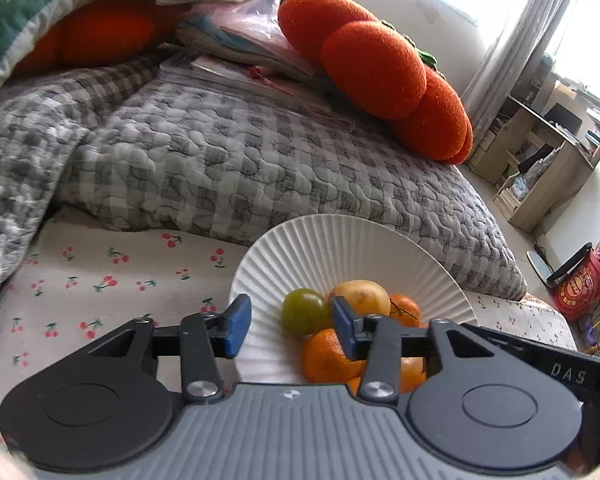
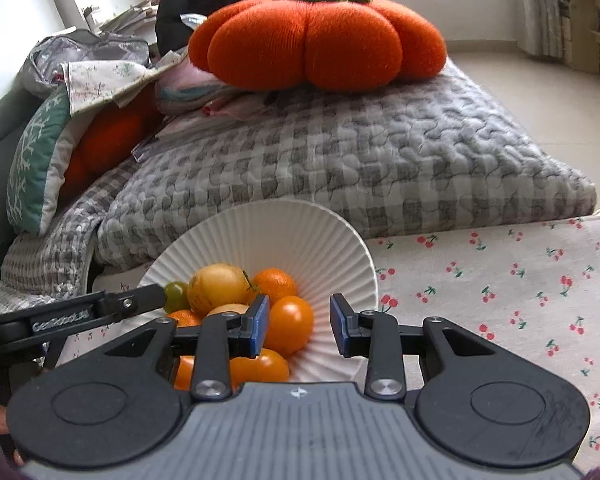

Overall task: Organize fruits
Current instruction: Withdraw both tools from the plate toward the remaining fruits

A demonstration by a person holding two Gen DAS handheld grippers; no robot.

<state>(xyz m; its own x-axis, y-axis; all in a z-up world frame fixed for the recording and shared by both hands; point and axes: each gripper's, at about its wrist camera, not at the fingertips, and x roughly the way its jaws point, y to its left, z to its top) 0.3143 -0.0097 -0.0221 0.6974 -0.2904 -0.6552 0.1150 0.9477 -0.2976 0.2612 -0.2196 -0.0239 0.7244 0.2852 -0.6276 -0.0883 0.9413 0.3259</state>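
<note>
The left gripper [image 1: 291, 330] is released, nothing pressed by its blue pads; the green fruit [image 1: 304, 311] sits just beyond the gap, and an orange [image 1: 326, 356] lies by the right finger. The right gripper [image 2: 299, 325] also stands apart and empty, with an orange tomato [image 2: 290, 326] touching or just behind its left pad (I cannot tell which). All the fruit lies in the ribbed white bowl [image 1: 340, 240]. Only the right view shows the left gripper's finger reaching in from the side, and the pumpkin cushion's [image 2: 320, 40] green top; only the left view shows the wooden desk [image 1: 540, 152]. The bowl rests on a cherry-print sheet [image 2: 500, 280], against a grey checked quilt [image 1: 260, 160]. Visible fruit: one green, one large yellow [image 2: 216, 286], some five orange.
</note>
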